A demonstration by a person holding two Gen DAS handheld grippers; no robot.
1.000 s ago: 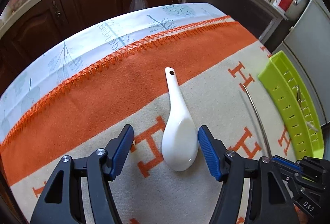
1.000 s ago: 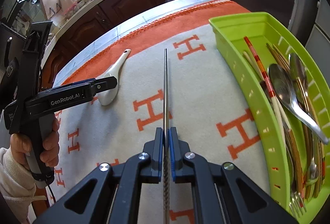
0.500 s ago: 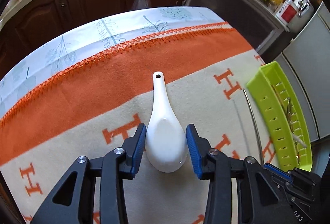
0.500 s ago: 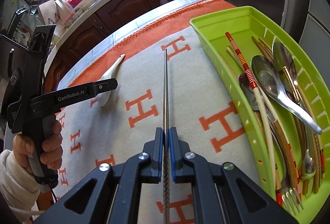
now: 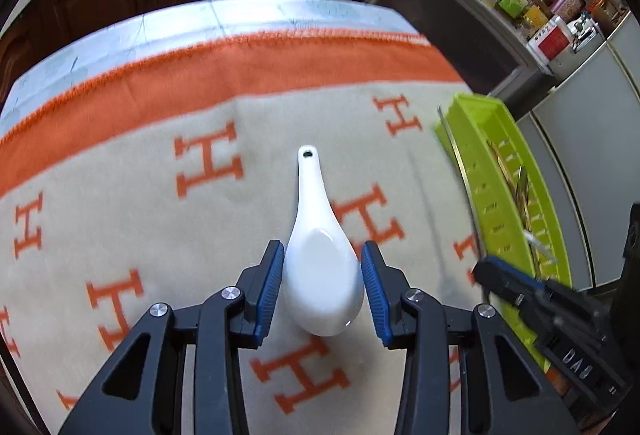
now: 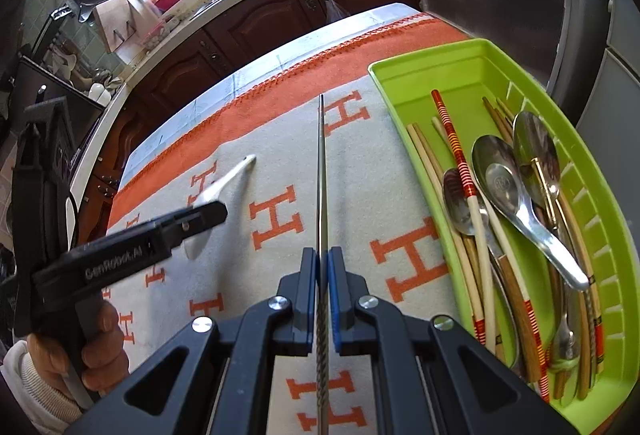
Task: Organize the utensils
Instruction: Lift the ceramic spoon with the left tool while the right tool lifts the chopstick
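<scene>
My left gripper (image 5: pixel 322 289) is shut on the bowl of a white ceramic spoon (image 5: pixel 320 259), whose handle points away from me above the blanket. The spoon also shows in the right wrist view (image 6: pixel 224 191), partly behind the left gripper (image 6: pixel 200 219). My right gripper (image 6: pixel 323 299) is shut on a thin metal chopstick (image 6: pixel 321 171) that points forward above the blanket. The chopstick (image 5: pixel 454 151) and the right gripper (image 5: pixel 520 291) show at the right in the left wrist view. A green tray (image 6: pixel 424 59) at the right holds several spoons, chopsticks and forks.
An orange and cream blanket (image 6: pixel 280 139) with H marks covers the table. Brown cabinets (image 6: pixel 256 15) and a cluttered counter run behind the table. The green tray (image 5: pixel 504 171) lies at the table's right edge, beside a grey fridge (image 5: pixel 592 139).
My left gripper has closed on the white spoon and lifted it toward the tray. My right gripper has carried the chopstick nearer the tray.
</scene>
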